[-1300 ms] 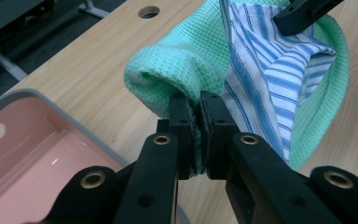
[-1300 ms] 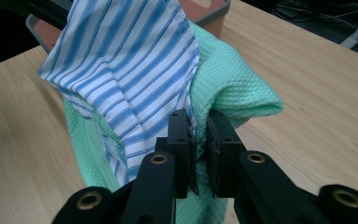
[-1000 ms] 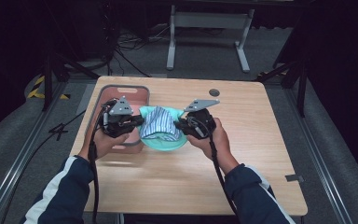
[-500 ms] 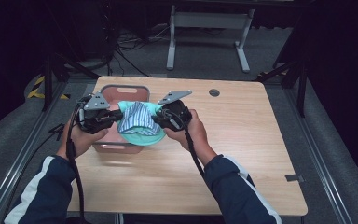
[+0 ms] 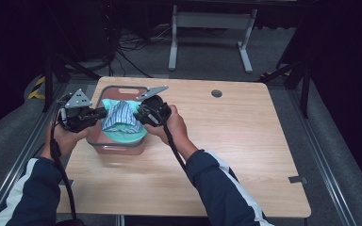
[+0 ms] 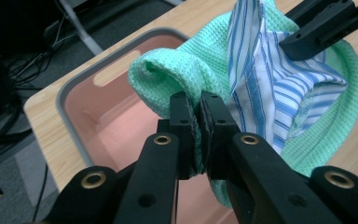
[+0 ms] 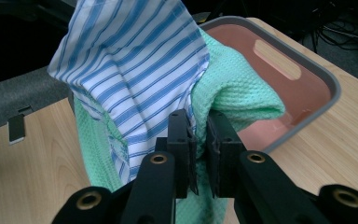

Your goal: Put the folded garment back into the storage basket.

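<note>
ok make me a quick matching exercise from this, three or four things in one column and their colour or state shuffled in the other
Things:
1. cloth bundle
2. bin
3. left hand-held gripper
4. table hole

Descriptions:
A. pink inside, grey rim
B. dark round spot on bare wood, far from both hands
C. green waffle weave wrapped around blue stripes
D. jaws pinched on green fabric

Pairs: 1-C, 2-A, 3-D, 4-B

- Waffle-weave cloth (image 6: 200, 70): mint green.
- Striped cloth (image 7: 140, 70): white with blue stripes.
- Bin (image 7: 303, 81): salmon pink, grey rim.
- Tabletop (image 5: 245, 136): light woodgrain.
- Tongs (image 6: 199, 122): black.
</note>
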Available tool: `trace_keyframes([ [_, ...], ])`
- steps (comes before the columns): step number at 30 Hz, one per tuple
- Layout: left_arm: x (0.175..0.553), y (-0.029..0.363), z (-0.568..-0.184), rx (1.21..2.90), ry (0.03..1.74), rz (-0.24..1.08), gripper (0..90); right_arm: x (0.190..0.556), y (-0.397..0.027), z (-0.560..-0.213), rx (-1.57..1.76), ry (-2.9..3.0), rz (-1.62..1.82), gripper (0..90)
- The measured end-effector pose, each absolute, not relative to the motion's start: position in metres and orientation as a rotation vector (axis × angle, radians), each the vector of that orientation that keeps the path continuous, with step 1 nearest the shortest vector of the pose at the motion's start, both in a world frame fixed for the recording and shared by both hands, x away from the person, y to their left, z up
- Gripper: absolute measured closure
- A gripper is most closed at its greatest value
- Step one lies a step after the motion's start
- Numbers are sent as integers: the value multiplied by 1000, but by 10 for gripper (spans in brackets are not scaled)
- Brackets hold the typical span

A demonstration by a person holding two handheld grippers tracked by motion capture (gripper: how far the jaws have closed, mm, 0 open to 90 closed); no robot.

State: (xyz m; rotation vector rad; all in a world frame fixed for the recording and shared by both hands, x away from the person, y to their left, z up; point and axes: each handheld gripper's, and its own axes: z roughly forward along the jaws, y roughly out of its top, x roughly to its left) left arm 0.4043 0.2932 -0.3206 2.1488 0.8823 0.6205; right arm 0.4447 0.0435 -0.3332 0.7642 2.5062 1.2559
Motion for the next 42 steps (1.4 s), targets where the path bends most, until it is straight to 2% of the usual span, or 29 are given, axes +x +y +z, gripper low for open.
trace_keyframes([
  [12,419,308,-336,2159,944,601,845,460,74,-355,775,2565,1222,812],
  [42,429,297,-372,2199,981,616,844,476,84,-385,807,2605,1118,797],
])
